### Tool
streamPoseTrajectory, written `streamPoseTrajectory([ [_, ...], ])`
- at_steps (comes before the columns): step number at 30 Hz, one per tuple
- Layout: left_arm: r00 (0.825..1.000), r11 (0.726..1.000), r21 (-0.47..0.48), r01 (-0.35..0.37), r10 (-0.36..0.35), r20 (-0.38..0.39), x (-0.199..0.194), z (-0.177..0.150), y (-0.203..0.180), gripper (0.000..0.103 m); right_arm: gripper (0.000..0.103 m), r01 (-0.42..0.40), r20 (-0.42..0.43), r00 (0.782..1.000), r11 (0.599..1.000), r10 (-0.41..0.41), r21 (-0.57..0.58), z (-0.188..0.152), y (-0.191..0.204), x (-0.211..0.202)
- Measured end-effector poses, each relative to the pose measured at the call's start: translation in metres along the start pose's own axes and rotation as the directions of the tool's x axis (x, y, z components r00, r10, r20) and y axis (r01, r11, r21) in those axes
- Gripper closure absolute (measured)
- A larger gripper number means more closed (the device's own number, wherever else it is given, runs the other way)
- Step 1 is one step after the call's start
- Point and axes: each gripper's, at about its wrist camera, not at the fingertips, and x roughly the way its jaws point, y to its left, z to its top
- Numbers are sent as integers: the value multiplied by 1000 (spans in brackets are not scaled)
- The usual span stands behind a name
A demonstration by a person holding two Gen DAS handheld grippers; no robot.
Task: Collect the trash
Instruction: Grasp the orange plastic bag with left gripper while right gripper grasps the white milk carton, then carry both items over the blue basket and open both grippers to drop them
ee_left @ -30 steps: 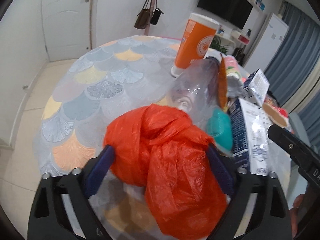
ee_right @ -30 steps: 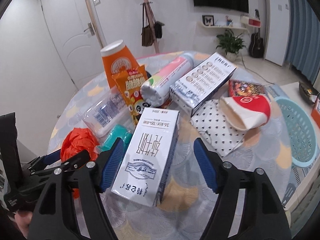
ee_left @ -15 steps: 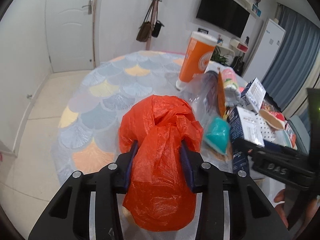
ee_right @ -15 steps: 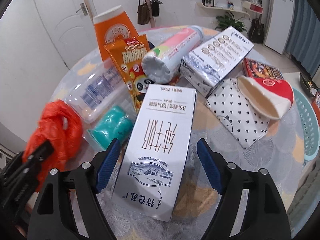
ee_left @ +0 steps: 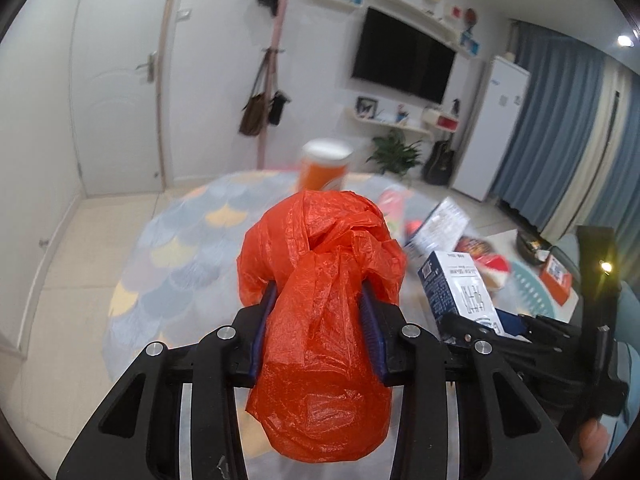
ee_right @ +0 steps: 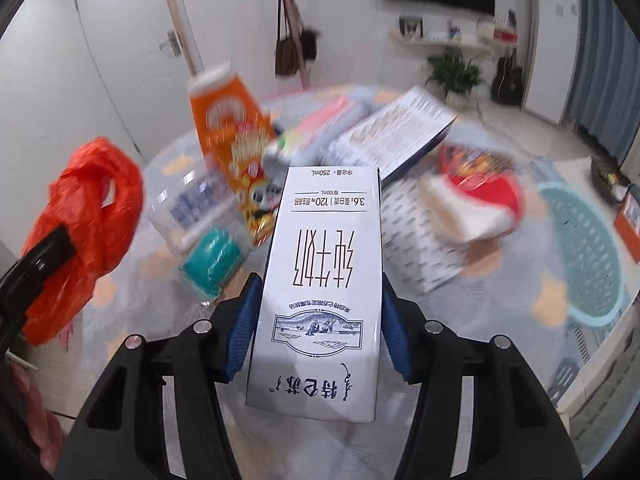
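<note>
My left gripper (ee_left: 318, 300) is shut on a crumpled orange plastic bag (ee_left: 320, 280) and holds it above the round table (ee_left: 180, 240). The bag also shows at the left of the right wrist view (ee_right: 84, 220). My right gripper (ee_right: 318, 308) is shut on a white milk carton (ee_right: 324, 280), lifted off the table. The carton shows in the left wrist view (ee_left: 460, 284) too.
On the table lie an orange cup (ee_right: 224, 116), a snack packet (ee_right: 248, 176), a clear plastic bottle (ee_right: 192, 208), a teal cup (ee_right: 212, 264), a long box (ee_right: 392, 136), a dotted paper (ee_right: 424, 248) and a red-white bowl (ee_right: 472, 204). A teal basket (ee_right: 580, 256) stands at the right.
Both grippers closed: the left on the orange bag, the right on the milk carton. Both have since lifted their loads off the table.
</note>
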Motion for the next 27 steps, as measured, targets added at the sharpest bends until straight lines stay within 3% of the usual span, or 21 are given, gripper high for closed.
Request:
streamPoseTrajectory([
  [3,999,998,40,39,-40,28,-2,14,-23,66,50,43,97,994,999,-42,-3,5,-16,-32],
  [8,991,987,119,109,-118,69,2,40,-74,66,50,118,251,959,990,-133,72,26,-70,-86],
  [14,969,961,190,201,-223,103,3,67,-138,66,50,178,344,909,966,-235,189,50,-147,-134],
  [19,942,933,183,310,-327,70,22,84,-186,66,50,251,366,867,931,-337,264,68,-200,-161],
  [22,937,924,185,334,-346,39,45,82,-213,66,50,281,322,871,914,-371,292,69,-230,-147],
  [27,931,911,194,365,-364,-39,98,69,-257,66,50,280,204,906,888,-370,366,57,-281,-88],
])
